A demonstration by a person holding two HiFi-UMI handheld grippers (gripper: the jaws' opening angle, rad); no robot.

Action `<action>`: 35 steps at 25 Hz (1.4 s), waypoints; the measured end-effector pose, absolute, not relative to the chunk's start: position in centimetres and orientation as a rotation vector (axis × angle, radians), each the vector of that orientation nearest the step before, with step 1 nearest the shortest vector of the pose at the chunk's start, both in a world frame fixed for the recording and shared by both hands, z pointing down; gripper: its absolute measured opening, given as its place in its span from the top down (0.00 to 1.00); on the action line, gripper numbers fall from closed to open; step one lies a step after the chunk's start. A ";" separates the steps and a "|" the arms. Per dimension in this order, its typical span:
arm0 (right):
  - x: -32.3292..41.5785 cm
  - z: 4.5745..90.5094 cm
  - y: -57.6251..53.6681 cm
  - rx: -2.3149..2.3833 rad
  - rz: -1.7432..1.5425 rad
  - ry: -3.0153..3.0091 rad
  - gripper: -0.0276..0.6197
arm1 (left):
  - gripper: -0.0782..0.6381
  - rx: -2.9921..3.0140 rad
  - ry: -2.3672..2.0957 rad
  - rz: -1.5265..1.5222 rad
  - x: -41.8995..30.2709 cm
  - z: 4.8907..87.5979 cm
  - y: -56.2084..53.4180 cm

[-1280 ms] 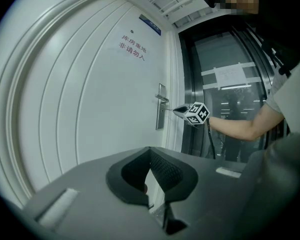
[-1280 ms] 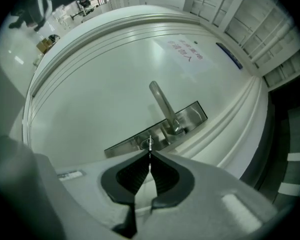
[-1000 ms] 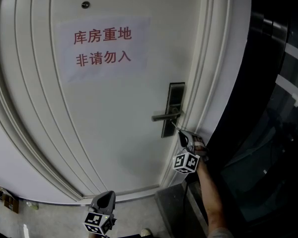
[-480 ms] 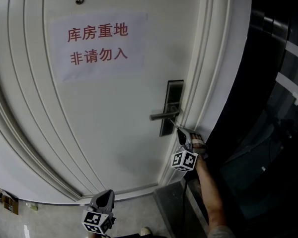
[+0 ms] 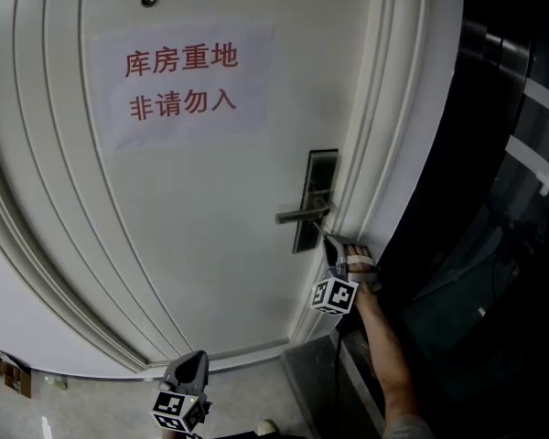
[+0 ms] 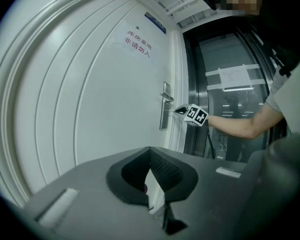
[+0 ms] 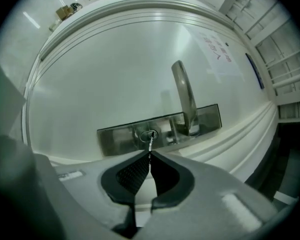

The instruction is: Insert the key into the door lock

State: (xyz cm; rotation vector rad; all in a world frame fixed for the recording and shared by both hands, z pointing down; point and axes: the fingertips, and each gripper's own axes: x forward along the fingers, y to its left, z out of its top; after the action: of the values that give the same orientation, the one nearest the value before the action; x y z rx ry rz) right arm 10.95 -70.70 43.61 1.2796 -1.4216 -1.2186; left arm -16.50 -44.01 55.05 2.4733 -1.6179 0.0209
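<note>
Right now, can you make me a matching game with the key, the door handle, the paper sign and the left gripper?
1 key
2 door handle
3 paper sign
4 left gripper

A high on the door, red writing
B low down, back from the door
C pinched by the right gripper, tip at the keyhole
D on the metal lock plate

Pairs: 1-C, 2-D, 3-A, 4-B

door (image 5: 192, 236): white | paper sign (image 5: 181, 82), upper left: white, red characters | lock plate (image 5: 322, 174): dark grey | lever (image 5: 302, 214): silver | key (image 7: 150, 143): silver | right hand-held gripper (image 7: 150, 154): grey body, black cross-hatched pads (image 7: 134, 173) | both cubes: black-and-white square markers
</note>
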 end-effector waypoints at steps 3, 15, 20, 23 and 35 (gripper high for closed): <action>10.8 43.5 -70.7 1.269 -1.232 -1.384 0.94 | 0.89 2.476 -1.612 0.016 -16.5 55.1 -44.1; 10.0 43.0 -70.6 1.252 -1.250 -1.269 0.94 | 0.89 2.464 -1.609 0.000 -17.3 55.6 -43.9; 9.3 42.6 -70.9 1.261 -1.246 -1.272 0.94 | 0.89 2.458 -1.607 -0.014 -17.5 55.5 -44.0; 9.2 42.7 -71.4 1.256 -1.254 -1.272 0.94 | 0.89 2.455 -1.609 -0.014 -17.8 55.5 -44.0; 8.6 42.7 -73.0 1.250 -1.250 -1.285 0.94 | 0.89 2.435 -1.623 -0.023 -18.4 55.6 -44.3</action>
State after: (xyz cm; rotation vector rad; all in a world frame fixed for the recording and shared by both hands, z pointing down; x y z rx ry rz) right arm 8.59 -73.03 42.65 1.2497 -1.2851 -1.2499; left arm -18.36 -44.28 55.64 2.4351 -1.6229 -0.0233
